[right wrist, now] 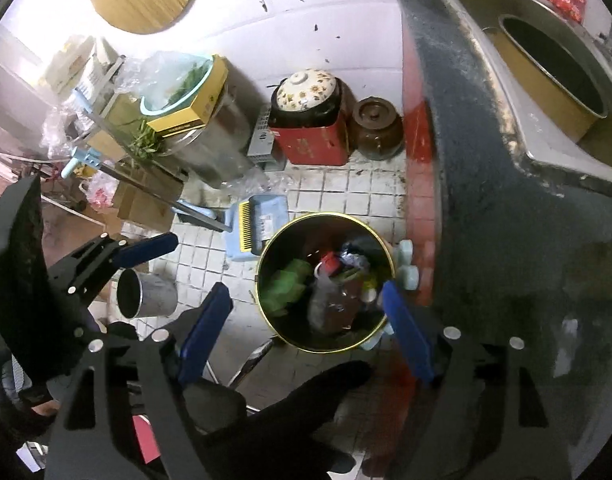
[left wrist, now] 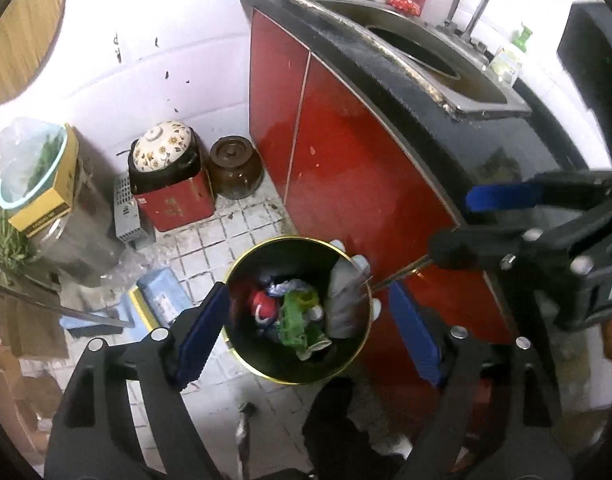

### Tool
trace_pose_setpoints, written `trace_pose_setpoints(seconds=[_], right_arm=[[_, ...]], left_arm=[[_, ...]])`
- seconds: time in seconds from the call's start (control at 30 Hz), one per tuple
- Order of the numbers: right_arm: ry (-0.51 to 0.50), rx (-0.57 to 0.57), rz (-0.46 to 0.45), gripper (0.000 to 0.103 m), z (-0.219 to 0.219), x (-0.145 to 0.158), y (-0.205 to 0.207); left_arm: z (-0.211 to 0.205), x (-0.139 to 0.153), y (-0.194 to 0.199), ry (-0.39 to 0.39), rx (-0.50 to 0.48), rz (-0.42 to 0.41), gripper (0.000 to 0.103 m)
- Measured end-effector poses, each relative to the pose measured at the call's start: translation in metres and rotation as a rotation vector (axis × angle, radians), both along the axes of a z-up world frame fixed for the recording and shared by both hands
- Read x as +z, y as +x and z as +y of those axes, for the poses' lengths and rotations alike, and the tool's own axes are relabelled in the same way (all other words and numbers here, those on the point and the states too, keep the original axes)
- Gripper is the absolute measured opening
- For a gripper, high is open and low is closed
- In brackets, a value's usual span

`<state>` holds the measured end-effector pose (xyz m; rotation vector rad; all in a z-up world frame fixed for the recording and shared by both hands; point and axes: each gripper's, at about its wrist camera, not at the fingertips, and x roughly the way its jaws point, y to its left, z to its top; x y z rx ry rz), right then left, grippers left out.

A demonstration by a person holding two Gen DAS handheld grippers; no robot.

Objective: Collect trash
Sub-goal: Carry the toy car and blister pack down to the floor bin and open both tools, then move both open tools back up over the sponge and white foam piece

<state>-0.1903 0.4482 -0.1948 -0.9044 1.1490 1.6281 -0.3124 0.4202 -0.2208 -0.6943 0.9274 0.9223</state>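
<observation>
A round black trash bin with a gold rim (left wrist: pixel 242 264) stands on the tiled floor beside the red cabinet; it also shows in the right wrist view (right wrist: pixel 266 248). It holds mixed trash: a grey bag (left wrist: pixel 344 300), green wrapper (left wrist: pixel 296 316), red piece (left wrist: pixel 262 304). My left gripper (left wrist: pixel 310 328) is open above the bin, empty. My right gripper (right wrist: pixel 306 326) is open above the bin too, empty; it appears in the left wrist view at the right (left wrist: pixel 454 224). The left gripper appears at the left of the right wrist view (right wrist: pixel 146 252).
A black counter with a steel sink (left wrist: pixel 446 64) tops the red cabinet (left wrist: pixel 346 168). A blue dustpan (right wrist: pixel 258 220) and a steel cup (right wrist: pixel 146 294) lie on the floor. A floral-lidded pot on a red tin (left wrist: pixel 166 176), a brown jar (left wrist: pixel 234 168) and boxes stand along the wall.
</observation>
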Motion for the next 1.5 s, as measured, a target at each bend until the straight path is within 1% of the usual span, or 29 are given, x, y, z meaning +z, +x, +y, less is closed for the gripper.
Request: trace_pose_setpoints(seconds=[0.13,0.2,0.27,0.33,0.43,0.53,0.57,0.67,0.73,0.8,0.87,0.93,0.97,1.0,1.07,1.13,1.23,1.3,1.37,1.47,1.5], right_arm=[[0.015,-0.029,0.001,0.077,-0.015,0.014,0.01],[0.023,-0.054,0.0,0.08,-0.027,0.024,0.018],[0.043,-0.1,-0.008,0.084,-0.044,0.036,0.031],[0.061,-0.153,-0.02,0.087,-0.061,0.049,0.046],[0.096,-0.264,-0.028,0.089,-0.097,0.072,0.079],[0.135,-0.429,-0.058,0.09,-0.155,0.098,0.125],[0.14,-0.467,-0.067,0.09,-0.169,0.102,0.135],[0.166,-0.663,-0.108,0.09,-0.242,0.124,0.182],[0.18,-0.794,-0.128,0.09,-0.297,0.135,0.211],[0.188,-0.911,-0.147,0.09,-0.348,0.142,0.233],[0.196,-1.021,-0.163,0.09,-0.4,0.145,0.252],[0.201,-1.135,-0.19,0.09,-0.456,0.15,0.265],[0.202,-1.168,-0.2,0.09,-0.474,0.152,0.268],[0.207,-1.224,-0.223,0.09,-0.501,0.154,0.271],[0.212,-1.297,-0.272,0.09,-0.547,0.159,0.267],[0.211,-1.347,-0.281,0.09,-0.581,0.157,0.265],[0.205,-1.41,-0.29,0.09,-0.623,0.153,0.26],[0.202,-1.443,-0.294,0.09,-0.637,0.151,0.256],[0.201,-1.462,-0.29,0.09,-0.649,0.149,0.255],[0.205,-1.471,-0.29,0.09,-0.658,0.149,0.252],[0.205,-1.472,-0.288,0.09,-0.655,0.149,0.253]], left_arm=[[-0.002,0.006,0.002,0.007,-0.013,0.009,0.079],[-0.002,0.012,0.005,0.017,-0.026,0.012,0.08],[-0.006,0.022,0.014,0.041,-0.05,0.013,0.084],[-0.011,0.034,0.028,0.07,-0.087,0.015,0.088],[-0.028,0.061,0.063,0.14,-0.185,0.011,0.093],[-0.05,0.084,0.104,0.181,-0.303,-0.035,0.094],[-0.061,0.091,0.119,0.192,-0.35,-0.051,0.094],[-0.1,0.106,0.17,0.214,-0.5,-0.093,0.094],[-0.139,0.115,0.212,0.216,-0.634,-0.126,0.094],[-0.175,0.12,0.242,0.219,-0.744,-0.143,0.094],[-0.225,0.125,0.276,0.22,-0.884,-0.166,0.094],[-0.265,0.129,0.298,0.216,-0.989,-0.18,0.094],[-0.289,0.131,0.31,0.217,-1.044,-0.185,0.094],[-0.309,0.133,0.318,0.216,-1.088,-0.19,0.094],[-0.35,0.135,0.334,0.21,-1.176,-0.191,0.094],[-0.39,0.136,0.343,0.208,-1.253,-0.176,0.094],[-0.421,0.135,0.349,0.207,-1.327,-0.165,0.094],[-0.44,0.136,0.35,0.223,-1.372,-0.166,0.094],[-0.447,0.135,0.354,0.232,-1.389,-0.154,0.094],[-0.449,0.133,0.358,0.229,-1.39,-0.142,0.094],[-0.45,0.133,0.361,0.229,-1.387,-0.138,0.094]])
